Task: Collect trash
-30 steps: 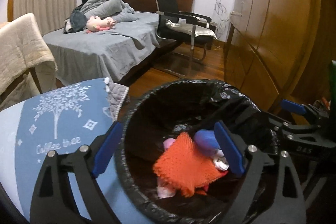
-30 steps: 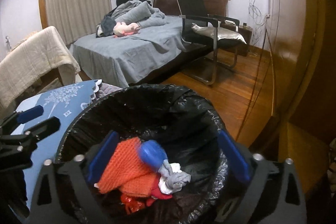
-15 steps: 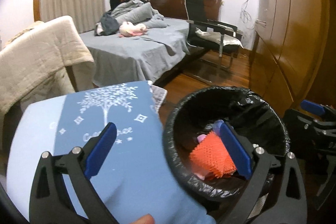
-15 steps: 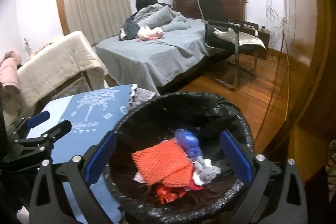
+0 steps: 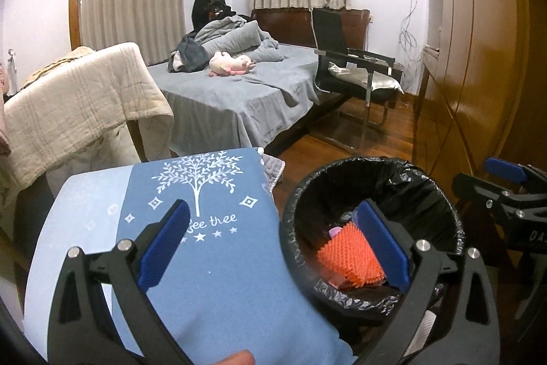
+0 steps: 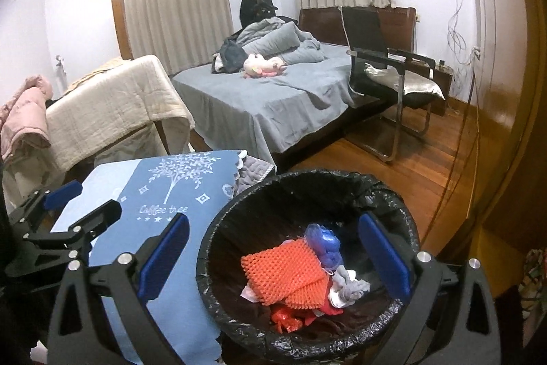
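Note:
A round bin with a black liner stands beside a blue-clothed table. Inside lie an orange mesh piece, a blue crumpled wrapper, grey-white scraps and red bits. My left gripper is open and empty, above the table edge and the bin's left rim. My right gripper is open and empty above the bin. Each gripper shows in the other's view: the right one, the left one.
The tablecloth has a white tree print. A chair draped with a beige blanket stands at left. A grey bed with a pink plush toy, a black chair and wooden wardrobes lie beyond.
Both grippers have drawn back and up from the bin. The left one has swung left over the blue tablecloth. Both stay open and empty.

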A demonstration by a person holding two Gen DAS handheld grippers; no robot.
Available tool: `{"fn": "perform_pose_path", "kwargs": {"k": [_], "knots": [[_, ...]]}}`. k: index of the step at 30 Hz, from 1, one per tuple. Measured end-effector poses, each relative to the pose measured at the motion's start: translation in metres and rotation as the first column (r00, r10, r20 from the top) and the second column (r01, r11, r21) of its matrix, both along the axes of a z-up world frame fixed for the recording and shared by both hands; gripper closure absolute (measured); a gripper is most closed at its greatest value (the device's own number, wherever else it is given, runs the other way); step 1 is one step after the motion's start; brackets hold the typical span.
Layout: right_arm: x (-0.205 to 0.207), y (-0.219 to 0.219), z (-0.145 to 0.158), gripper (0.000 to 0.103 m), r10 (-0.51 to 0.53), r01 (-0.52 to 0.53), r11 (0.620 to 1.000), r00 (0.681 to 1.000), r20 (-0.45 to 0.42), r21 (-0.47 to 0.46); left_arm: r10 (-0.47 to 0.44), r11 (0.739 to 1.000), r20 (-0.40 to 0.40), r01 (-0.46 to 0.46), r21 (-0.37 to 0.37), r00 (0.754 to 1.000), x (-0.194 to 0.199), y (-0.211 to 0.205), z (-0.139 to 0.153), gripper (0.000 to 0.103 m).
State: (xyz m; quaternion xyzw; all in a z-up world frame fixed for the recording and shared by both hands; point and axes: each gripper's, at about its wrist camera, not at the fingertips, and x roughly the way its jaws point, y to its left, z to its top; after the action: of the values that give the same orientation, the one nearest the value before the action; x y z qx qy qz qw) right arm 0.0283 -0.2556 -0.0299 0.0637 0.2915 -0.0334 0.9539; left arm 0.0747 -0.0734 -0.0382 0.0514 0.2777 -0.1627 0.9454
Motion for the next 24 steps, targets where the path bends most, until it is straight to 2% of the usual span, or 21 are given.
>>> {"fn": "perform_pose_path", "kwargs": {"k": [24], "knots": [[-0.002,0.003,0.002,0.006,0.006,-0.006,1.0,1.0,0.011,-0.018,0.011,1.0,0.021,-0.011,-0.01,1.0,-0.005,0.002,0.012,0.007]]}}
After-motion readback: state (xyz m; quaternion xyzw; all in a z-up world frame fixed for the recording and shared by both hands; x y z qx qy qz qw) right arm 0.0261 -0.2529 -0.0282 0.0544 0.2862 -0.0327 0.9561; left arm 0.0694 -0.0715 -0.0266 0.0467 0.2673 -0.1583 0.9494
